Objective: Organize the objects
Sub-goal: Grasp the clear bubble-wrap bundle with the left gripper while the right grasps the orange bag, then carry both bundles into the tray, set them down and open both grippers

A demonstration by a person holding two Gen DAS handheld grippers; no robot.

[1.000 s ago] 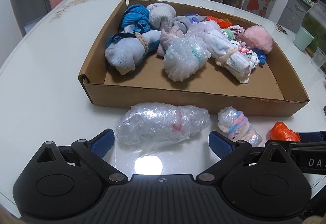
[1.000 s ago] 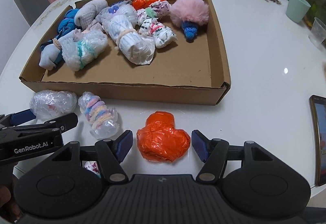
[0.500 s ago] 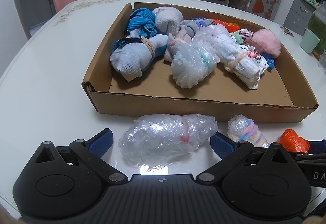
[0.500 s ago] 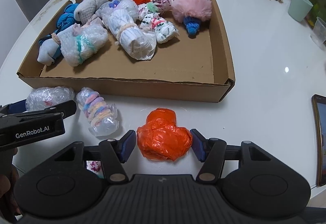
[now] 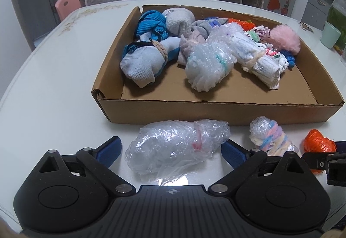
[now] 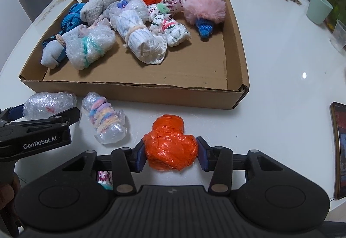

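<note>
On the white tabletop [image 6: 270, 77], in front of the shallow brown cardboard tray [image 6: 134, 92], three wrapped bundles lie in a row. Right tool [image 6: 170, 152]: jaws have just been closing; blue pads now press both sides of the crumpled orange plastic bundle [image 6: 170, 146], which rests on the tabletop. Left tool [image 5: 170, 150]: jaws spread wide, having just narrowed slightly; the long clear bubble-wrap bundle with pink band [image 5: 177, 147] lies between the pads, right pad close to its end, left pad clear of it. Small clear-wrapped bundle with pastel yarn bands [image 6: 106, 122] sits between the other two, untouched. Tray holds rolled socks, wrapped bundles and a pink fluffy pompom [image 6: 205, 8], crowded toward its far side
</note>
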